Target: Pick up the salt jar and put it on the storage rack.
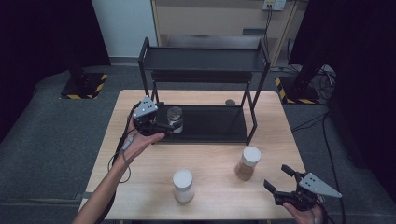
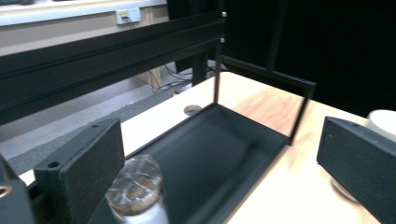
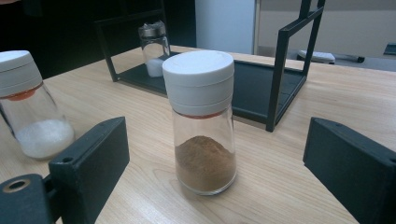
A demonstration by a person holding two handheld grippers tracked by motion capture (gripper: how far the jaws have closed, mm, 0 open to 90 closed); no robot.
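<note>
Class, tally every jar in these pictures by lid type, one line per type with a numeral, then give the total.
White-lidded jars: 2, the jar of brown powder and the jar of white grains, both on the table.
Clear-topped jars: 1, the shaker jar on the lower shelf of the black rack.
Total: 3

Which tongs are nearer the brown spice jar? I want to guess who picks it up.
Right. The right tongs sit just beside the brown spice jar, open toward it; the left tongs are up at the rack.
</note>
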